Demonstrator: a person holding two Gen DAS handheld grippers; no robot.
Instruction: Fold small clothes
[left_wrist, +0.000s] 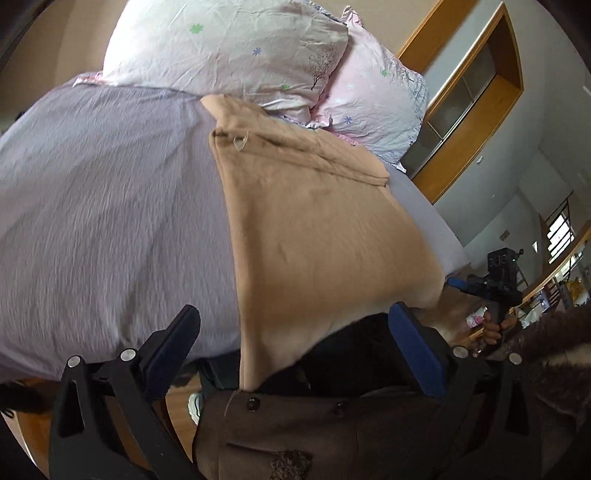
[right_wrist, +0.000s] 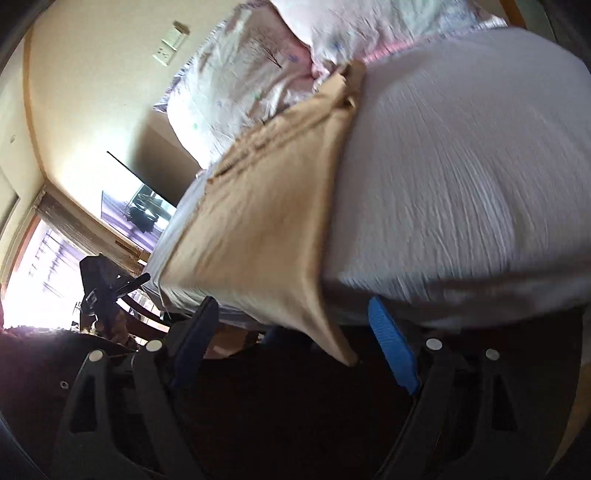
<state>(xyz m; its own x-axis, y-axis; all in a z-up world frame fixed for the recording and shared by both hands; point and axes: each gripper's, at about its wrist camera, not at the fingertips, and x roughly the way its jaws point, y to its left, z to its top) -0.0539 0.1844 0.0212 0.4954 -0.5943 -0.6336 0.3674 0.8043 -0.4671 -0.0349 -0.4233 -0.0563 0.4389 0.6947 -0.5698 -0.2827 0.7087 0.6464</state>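
A tan garment (left_wrist: 310, 221) lies spread on the lilac bed cover (left_wrist: 110, 206), its near end hanging over the bed's front edge. My left gripper (left_wrist: 295, 336) is open, its fingers wide apart either side of the garment's hanging left corner, not closed on it. In the right wrist view the same tan garment (right_wrist: 266, 221) hangs over the edge, its right corner dangling between the wide-open fingers of my right gripper (right_wrist: 291, 325). The right gripper also shows at the right of the left wrist view (left_wrist: 495, 291), and the left gripper at the left of the right wrist view (right_wrist: 107, 291).
Two floral pillows (left_wrist: 229, 51) lie at the head of the bed, touching the garment's far end. The person's brown coat (left_wrist: 332, 435) is below my left gripper. A wooden cabinet (left_wrist: 476, 110) stands right of the bed. A bright window (right_wrist: 40, 266) is at the left.
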